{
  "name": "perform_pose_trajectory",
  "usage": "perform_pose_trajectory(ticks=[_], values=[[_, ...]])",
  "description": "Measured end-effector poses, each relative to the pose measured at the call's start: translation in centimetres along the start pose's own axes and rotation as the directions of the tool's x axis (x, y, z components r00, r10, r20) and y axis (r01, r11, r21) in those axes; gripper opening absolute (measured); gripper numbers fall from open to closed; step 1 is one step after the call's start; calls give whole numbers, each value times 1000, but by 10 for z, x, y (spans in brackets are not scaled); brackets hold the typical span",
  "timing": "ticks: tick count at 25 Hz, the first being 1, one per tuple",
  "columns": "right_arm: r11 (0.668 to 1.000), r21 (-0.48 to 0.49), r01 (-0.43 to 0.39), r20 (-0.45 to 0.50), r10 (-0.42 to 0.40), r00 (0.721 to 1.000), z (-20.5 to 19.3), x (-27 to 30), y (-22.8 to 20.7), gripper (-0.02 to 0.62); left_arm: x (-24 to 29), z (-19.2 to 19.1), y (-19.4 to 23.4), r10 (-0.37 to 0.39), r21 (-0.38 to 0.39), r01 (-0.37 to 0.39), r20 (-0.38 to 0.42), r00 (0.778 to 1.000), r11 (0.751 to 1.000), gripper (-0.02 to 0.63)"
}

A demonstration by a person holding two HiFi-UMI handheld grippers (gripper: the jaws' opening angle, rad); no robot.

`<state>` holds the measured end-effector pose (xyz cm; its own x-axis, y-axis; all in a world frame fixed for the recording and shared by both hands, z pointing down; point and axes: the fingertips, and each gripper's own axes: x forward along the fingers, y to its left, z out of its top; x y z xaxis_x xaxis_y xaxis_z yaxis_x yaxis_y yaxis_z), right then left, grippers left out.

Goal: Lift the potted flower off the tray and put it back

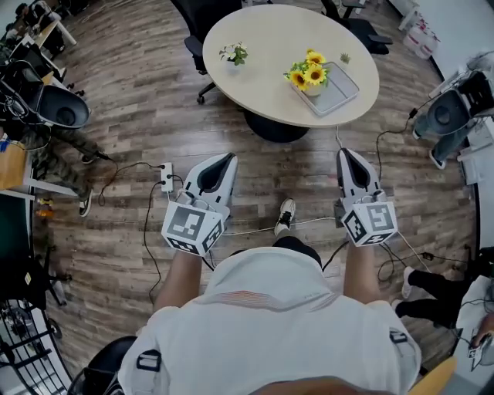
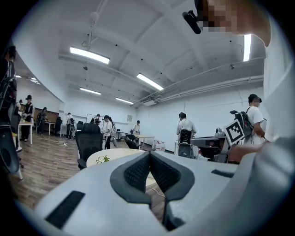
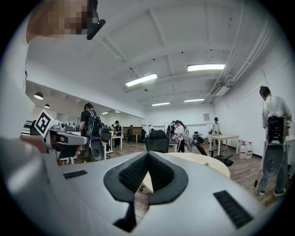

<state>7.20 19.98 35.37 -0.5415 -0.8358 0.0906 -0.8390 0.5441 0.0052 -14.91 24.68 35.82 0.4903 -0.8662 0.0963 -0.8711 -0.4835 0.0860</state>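
**Two sets of jaws closed, one potted flower [image 1: 308, 74] sitting on its tray [image 1: 341, 92]**

One left gripper [image 1: 225, 160] and one right gripper [image 1: 346, 156] are hovering over the wood floor [image 1: 131, 108], well short of the table. Each is carrying its one marker cube, and each is keeping its jaws pressed together at the tips with nothing between them (each gripper's own view is showing the dark ribbed pads meeting).

One round, pale table [image 1: 262, 85] is standing ahead. One grey tray is lying on its right part, and the single potted flower, bearing several yellow heads, is standing on the tray's near-left corner. One small green plant [image 1: 234, 54] is sitting apart on the table's left part.

Two black office chairs [image 1: 197, 21] are flanking the far side. One white power strip [image 1: 166, 177] is lying on the floor among trailing cables. Several people are standing about the long white room under strip lights.
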Motion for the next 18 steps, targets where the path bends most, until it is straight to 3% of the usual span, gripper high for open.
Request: perform_pose_trajectory(ticks=[10, 18], values=[[1000, 17, -22, -2, 22, 1000, 12, 107, -132, 0, 156, 21, 30, 35, -5, -35, -28, 999, 999, 5], [999, 53, -2, 6, 2, 1000, 17, 174, -254, 0, 297, 38, 33, 13, 25, -11, -48, 999, 1000, 5]])
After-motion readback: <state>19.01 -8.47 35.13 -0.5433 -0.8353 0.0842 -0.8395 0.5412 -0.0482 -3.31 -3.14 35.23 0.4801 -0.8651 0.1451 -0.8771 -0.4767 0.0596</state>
